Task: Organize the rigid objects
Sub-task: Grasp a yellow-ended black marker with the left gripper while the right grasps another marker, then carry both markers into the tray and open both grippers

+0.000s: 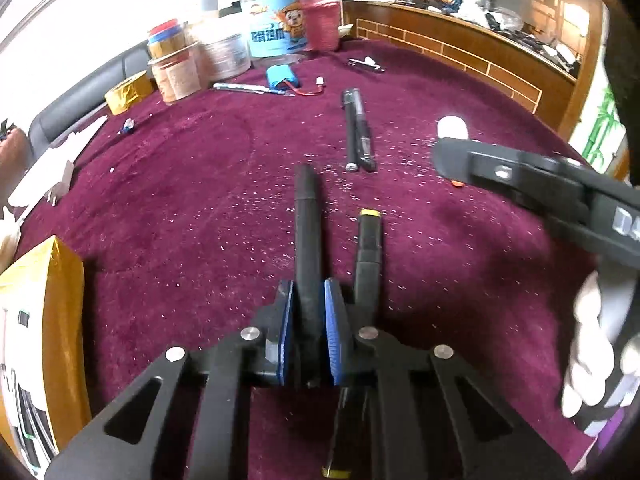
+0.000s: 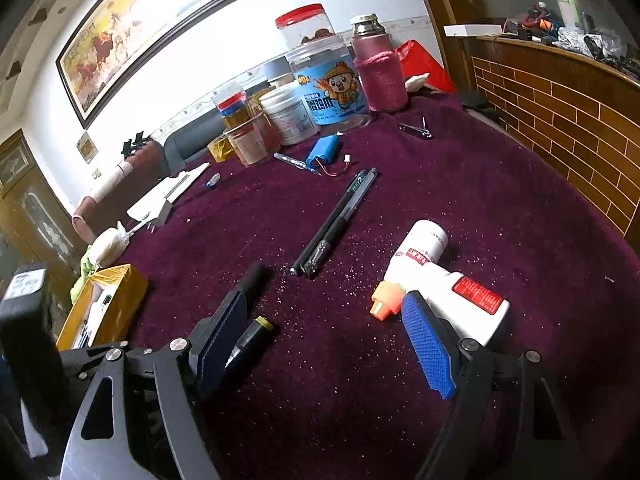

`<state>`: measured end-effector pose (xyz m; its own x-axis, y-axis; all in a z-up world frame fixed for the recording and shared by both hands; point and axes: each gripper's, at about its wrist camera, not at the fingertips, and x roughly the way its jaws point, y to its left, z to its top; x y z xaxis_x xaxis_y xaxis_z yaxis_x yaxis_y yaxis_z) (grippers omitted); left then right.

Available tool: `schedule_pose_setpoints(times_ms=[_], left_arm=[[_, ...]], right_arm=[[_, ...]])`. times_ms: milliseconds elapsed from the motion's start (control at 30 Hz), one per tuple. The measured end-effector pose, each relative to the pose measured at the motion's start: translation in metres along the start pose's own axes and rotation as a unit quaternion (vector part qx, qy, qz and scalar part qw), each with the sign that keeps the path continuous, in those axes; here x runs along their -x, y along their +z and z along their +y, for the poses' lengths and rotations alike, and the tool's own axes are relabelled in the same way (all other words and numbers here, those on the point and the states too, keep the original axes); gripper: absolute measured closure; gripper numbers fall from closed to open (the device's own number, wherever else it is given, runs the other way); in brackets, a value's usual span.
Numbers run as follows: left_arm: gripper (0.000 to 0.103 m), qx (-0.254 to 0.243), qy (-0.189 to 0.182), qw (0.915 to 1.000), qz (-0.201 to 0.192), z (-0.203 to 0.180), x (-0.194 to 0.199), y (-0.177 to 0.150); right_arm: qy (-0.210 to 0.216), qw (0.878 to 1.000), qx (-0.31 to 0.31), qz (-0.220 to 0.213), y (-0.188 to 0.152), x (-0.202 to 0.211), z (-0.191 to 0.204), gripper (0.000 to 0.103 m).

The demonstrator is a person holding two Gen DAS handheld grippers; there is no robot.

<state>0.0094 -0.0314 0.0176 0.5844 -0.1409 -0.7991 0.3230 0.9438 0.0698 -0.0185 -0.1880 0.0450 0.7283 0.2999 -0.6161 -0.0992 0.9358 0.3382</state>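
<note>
- Black marker [image 1: 307, 240] sits pinched between the blue pads [image 1: 335, 332] of the left gripper [image 1: 309, 312], its barrel running toward 12 o'clock over the purple tablecloth [image 1: 180, 200]. Whether its far end touches the cloth, cannot tell.
- Just beside it at 3 o'clock lies a second black marker with a yellow band [image 1: 369, 248], parallel, resting on the cloth and apart from the pads.
- Right wrist view shows the same pair: black marker [image 2: 252, 280] and yellow-banded one [image 2: 256, 336] at about 9 o'clock, partly hidden behind the left finger of the right gripper [image 2: 320, 344].
- Right gripper's jaws are spread wide, nothing between them; its blue pad [image 2: 428, 352] stands just in front of a white glue bottle with an orange nozzle [image 2: 452, 296] (touching or not, cannot tell).
- A second white bottle [image 2: 424, 242] lies at the glue bottle's 11 o'clock, close against it.
- Two dark pens [image 2: 336, 220] lie side by side mid-table, toward 12 o'clock from both markers, well apart from them.
- Farther out at 12 o'clock: blue battery pack with red lead [image 2: 323, 151], nail clippers [image 2: 418, 128], a pink-sleeved flask [image 2: 380, 72], a blue cartoon-label tub [image 2: 332, 92].
- Yellow box [image 2: 108, 300] at the cloth's 9 o'clock edge.
</note>
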Motion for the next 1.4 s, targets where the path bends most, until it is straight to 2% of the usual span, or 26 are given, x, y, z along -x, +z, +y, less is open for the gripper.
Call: schedule_pose_setpoints(times_ms=[133,267,367,433,533,600,800,967,1133,1400], left_arm=[[0.091,0.028,-0.03,0.9991,0.014,0.012,0.011,-0.013],[0.087,0.04,-0.036,0.9982,0.028,0.012,0.012,-0.016],[0.086,0.038,-0.018,0.999,0.014,0.006,0.004,-0.007],[0.09,0.037,-0.02,0.9991,-0.001,0.006,0.0,-0.004],[0.092,0.05,-0.034,0.9981,-0.007,0.013,0.003,-0.009],[0.092,0.076,-0.055,0.9955,-0.01,0.022,0.01,-0.015],[0.091,0.123,-0.1,0.9851,-0.065,0.037,0.055,-0.031],[0.091,0.137,-0.128,0.9752,-0.117,0.046,0.094,-0.043],[0.091,0.152,-0.14,0.9689,-0.136,0.057,0.117,-0.056],[0.091,0.175,-0.131,0.9635,-0.155,0.07,0.135,-0.068]], right_arm=[[0.005,1.0,-0.004,0.005,-0.001,-0.001,-0.002,0.028],[0.007,1.0,0.003,0.017,-0.002,-0.006,0.001,0.028],[0.0,1.0,0.007,0.019,-0.003,-0.007,0.002,0.028],[-0.003,1.0,0.007,0.025,-0.004,-0.01,0.002,0.028],[-0.002,0.999,0.002,0.036,-0.004,-0.014,-0.001,0.028],[-0.001,0.999,-0.002,0.041,-0.004,-0.016,-0.003,0.028],[-0.005,0.999,-0.014,0.048,-0.006,-0.017,-0.008,0.028],[-0.013,0.999,-0.015,0.049,-0.007,-0.017,-0.009,0.028],[-0.014,0.999,-0.016,0.048,-0.007,-0.016,-0.008,0.028],[-0.021,0.998,-0.018,0.048,-0.007,-0.016,-0.009,0.028]])
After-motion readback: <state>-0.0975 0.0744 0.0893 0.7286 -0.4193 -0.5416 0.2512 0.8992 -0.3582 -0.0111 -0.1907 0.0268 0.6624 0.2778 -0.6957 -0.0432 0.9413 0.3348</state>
